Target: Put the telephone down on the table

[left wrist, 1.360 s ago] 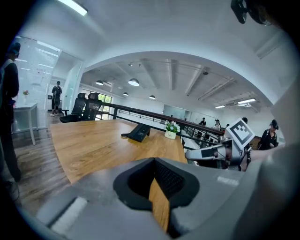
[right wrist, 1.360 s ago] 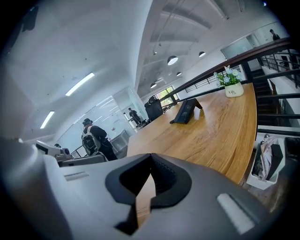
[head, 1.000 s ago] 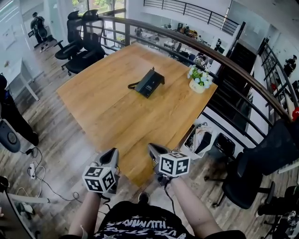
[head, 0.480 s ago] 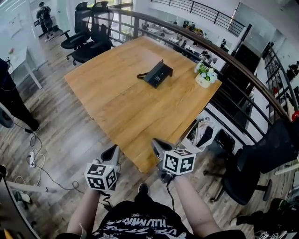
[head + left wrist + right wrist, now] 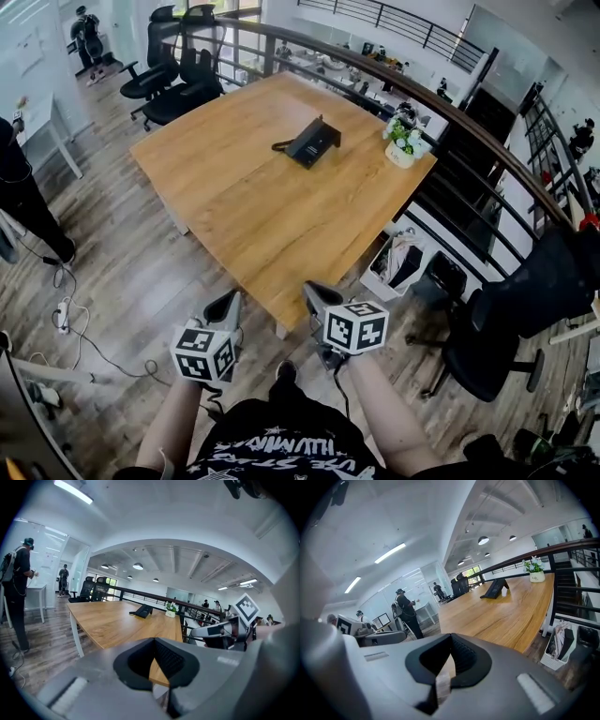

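Left tool (image 5: 225, 307) and right tool (image 5: 315, 294), both clenched empty, have backed off the tabletop (image 5: 253, 220) corner. Telephone (image 5: 311, 142) rests far across it, so the set-down looks done.

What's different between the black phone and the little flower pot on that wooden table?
The telephone is black; the flower pot is white, with green leaves and pale blooms. The telephone sits low and sloped, a cord trailing from it; the flower pot stands upright. The telephone lies further in; the flower pot is at a corner by the railing. Both rest on the wooden table, untouched.
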A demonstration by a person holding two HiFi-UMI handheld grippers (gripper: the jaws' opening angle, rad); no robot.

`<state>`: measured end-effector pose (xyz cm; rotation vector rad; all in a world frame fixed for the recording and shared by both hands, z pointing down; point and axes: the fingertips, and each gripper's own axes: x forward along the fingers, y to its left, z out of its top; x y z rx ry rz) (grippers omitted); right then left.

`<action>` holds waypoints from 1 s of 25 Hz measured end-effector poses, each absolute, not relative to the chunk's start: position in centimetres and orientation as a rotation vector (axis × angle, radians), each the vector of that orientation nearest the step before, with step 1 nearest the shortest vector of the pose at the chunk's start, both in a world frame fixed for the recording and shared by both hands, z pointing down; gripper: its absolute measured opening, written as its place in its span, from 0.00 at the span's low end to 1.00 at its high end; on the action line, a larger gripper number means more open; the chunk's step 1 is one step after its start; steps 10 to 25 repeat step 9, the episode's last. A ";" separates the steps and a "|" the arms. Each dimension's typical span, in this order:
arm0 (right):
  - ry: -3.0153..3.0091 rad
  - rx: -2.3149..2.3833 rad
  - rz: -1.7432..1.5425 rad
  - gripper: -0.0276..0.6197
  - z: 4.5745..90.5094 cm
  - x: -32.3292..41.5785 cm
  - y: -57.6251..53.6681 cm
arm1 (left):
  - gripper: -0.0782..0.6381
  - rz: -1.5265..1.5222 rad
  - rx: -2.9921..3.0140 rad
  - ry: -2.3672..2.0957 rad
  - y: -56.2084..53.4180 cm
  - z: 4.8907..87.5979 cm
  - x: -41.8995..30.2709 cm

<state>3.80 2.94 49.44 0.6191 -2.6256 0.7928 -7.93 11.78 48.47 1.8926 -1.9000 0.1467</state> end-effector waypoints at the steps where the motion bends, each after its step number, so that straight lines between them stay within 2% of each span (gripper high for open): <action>1: -2.625 0.621 0.787 0.04 49.4 4.0 3.2 | 0.11 0.148 1.896 -1.898 12.0 48.4 -7.7; 25: -2.621 0.629 0.761 0.04 48.8 5.2 5.1 | 0.11 0.150 1.905 -1.891 13.6 47.8 -6.3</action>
